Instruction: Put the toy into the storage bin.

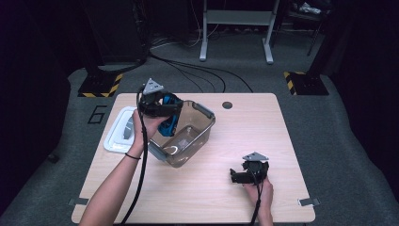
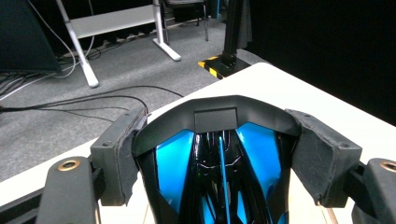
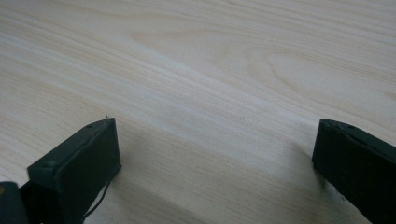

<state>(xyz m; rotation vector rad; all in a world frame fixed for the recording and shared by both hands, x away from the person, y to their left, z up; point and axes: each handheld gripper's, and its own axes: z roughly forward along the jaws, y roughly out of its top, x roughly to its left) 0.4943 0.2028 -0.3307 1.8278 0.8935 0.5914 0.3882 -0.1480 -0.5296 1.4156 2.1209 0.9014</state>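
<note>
Pinching a glossy blue-and-black object between the two padded jaws of the left gripper, one pad pressing on each flank, the object's dark arched end rising between the pads. Holding that object at the near-left rim of a clear plastic bin, partly over the rim and partly inside; impossible to tell whether touching the wall. Gripping the left gripper from below with the left hand, grey three-cornered plate on top, cable trailing down along the forearm toward the desk's near edge. Lying just left of the bin, a white lid, flat on the desk. Standing tilted on the desk, the bin, one corner pointing toward the near edge.

Spreading wide, the jaws of the right gripper, nothing between them, bare pale wood grain of the desk showing in the gap. Resting low at the desk's near-right part, the right gripper, well apart from the bin, jaws pointing left, right hand wrapping it from the near side.

Lying beyond the desk, grey carpet with black cables, yellow-and-black striped bases at both far corners, white frame legs farther back.
</note>
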